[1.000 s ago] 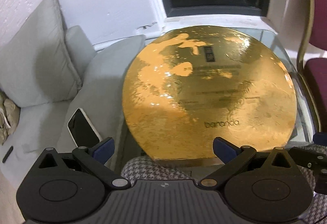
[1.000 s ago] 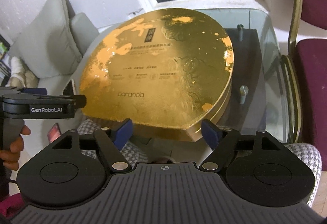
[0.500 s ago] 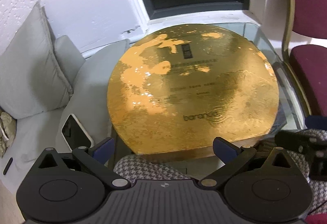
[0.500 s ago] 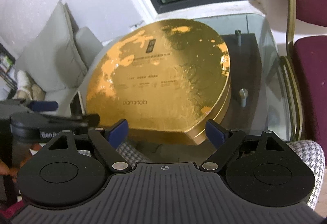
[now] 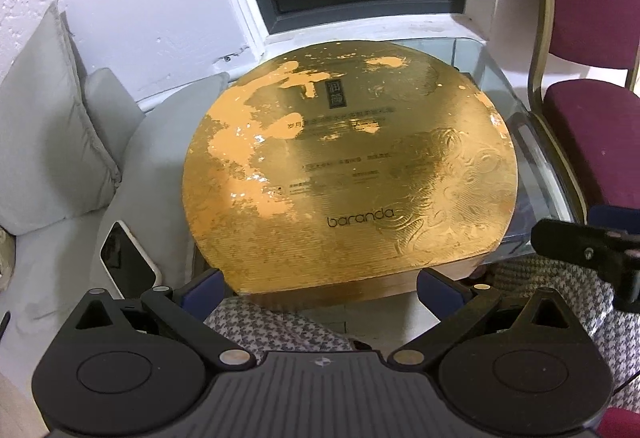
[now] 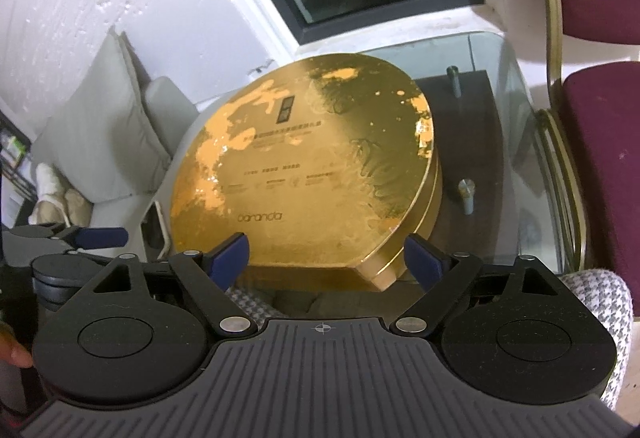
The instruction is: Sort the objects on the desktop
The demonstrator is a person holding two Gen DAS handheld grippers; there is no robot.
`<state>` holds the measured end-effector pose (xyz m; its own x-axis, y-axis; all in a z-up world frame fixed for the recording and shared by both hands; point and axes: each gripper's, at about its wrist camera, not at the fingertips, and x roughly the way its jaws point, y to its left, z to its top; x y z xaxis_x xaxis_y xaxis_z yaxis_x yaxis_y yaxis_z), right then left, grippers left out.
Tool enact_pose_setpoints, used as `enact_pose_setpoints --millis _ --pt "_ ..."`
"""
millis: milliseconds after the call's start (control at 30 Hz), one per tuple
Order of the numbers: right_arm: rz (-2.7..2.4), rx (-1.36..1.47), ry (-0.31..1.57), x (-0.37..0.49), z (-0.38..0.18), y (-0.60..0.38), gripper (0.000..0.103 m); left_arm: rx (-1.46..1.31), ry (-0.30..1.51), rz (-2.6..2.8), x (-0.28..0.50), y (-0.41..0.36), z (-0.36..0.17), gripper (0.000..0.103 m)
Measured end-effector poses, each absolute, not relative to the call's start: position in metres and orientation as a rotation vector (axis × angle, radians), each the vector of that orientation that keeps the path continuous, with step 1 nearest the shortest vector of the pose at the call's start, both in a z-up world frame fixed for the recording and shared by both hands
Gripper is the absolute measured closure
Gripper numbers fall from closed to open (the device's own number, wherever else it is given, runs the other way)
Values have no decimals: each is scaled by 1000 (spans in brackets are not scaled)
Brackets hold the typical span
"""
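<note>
White rough-plastered wall, dark window, glass counter (image 5: 496, 66) flanked by grey cushions (image 5: 44, 126) and a maroon chair (image 5: 592, 118). One item on the counter: large round gold box (image 5: 348, 174), lid marked "baranda", closed. Smartphone (image 5: 124, 258) lay off the counter, on the sofa seat. Left tool (image 5: 320, 284) and right tool (image 6: 326, 256): fingers spread apart, empty, short of the box's near edge. Sorting judged not begun; nothing gripped.

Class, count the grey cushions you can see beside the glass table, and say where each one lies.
2. A large cushion leans on the white wall at far left; a smaller cushion stands between it and the gold box. More may be hidden.
</note>
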<state>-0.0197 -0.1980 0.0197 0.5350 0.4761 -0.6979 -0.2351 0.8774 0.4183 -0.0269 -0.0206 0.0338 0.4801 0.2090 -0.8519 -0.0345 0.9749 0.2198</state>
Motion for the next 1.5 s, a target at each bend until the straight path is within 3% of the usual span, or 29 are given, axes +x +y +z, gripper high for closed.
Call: enact_pose_setpoints --millis 1500 --pt "379 123 967 -37 32 -181 14 122 1136 91 -48 -15 20 1"
